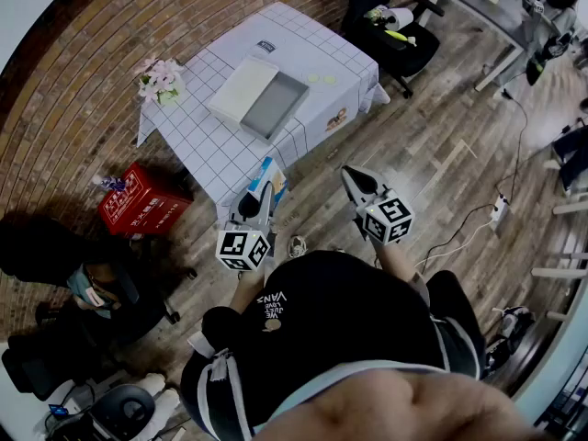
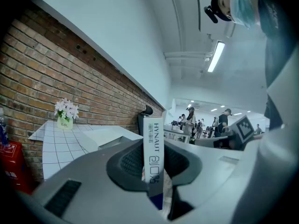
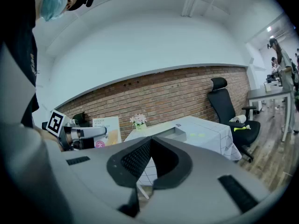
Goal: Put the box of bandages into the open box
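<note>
We carry the box of bandages toward the open box, not yet at the surface.

Our left gripper point(image 1: 261, 198) is clenched on the box of bandages point(image 2: 153, 149), which stands on edge between the jaws with its long axis upright. The open box point(image 1: 276, 107) lies straight ahead of those jaws on the checked surface point(image 1: 213, 147), well apart from them, with its lid point(image 1: 243, 88) touching its far side and flowers point(image 1: 162, 79) at the corner. Our right gripper point(image 1: 355, 180) has its jaws pressed together on nothing and is no nearer, so we judge the left makes the drop. The left gripper view shows only the printed narrow edge, while the right gripper view shows the broad face.
</note>
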A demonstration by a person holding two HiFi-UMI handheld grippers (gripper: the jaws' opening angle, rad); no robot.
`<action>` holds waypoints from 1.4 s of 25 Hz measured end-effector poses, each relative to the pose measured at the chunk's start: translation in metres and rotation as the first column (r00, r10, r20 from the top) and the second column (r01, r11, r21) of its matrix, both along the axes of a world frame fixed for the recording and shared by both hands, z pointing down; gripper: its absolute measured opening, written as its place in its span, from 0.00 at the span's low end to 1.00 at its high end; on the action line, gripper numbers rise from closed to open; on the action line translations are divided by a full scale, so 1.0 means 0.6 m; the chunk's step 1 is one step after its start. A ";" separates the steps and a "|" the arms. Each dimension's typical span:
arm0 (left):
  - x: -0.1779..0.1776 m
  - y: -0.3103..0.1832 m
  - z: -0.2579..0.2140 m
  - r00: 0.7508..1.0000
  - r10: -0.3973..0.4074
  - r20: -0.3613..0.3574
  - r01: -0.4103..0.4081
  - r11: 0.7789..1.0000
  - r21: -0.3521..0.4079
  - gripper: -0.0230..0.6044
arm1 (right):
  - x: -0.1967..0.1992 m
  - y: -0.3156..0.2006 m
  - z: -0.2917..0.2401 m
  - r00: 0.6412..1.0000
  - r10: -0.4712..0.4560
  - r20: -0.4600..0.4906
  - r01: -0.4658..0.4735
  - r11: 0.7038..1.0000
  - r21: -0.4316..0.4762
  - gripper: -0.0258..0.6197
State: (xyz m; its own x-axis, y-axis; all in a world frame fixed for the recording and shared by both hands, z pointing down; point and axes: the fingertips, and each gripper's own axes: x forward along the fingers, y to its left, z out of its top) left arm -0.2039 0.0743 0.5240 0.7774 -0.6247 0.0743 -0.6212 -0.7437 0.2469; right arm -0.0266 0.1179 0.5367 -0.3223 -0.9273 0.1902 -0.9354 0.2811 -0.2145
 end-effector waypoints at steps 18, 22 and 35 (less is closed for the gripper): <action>-0.049 -0.110 0.008 0.997 0.078 0.011 -0.078 0.997 -0.001 0.16 | -0.055 -0.082 0.000 0.993 0.044 0.112 -0.045 0.999 0.012 0.04; -0.046 -0.131 0.012 0.997 0.073 0.013 -0.073 0.997 -0.011 0.16 | -0.051 -0.097 0.010 0.993 0.048 0.103 -0.047 0.999 -0.015 0.04; 0.037 -0.168 0.005 0.999 -0.036 0.021 0.036 0.999 -0.020 0.16 | 0.024 -0.159 0.012 0.992 -0.069 0.105 0.074 0.996 -0.046 0.04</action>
State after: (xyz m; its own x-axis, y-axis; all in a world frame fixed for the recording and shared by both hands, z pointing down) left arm -0.1817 -0.0264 0.5269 0.7525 -0.6504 0.1037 -0.6528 -0.7156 0.2487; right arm -0.0124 0.0226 0.5439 -0.4077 -0.8915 0.1976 -0.8855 0.3332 -0.3238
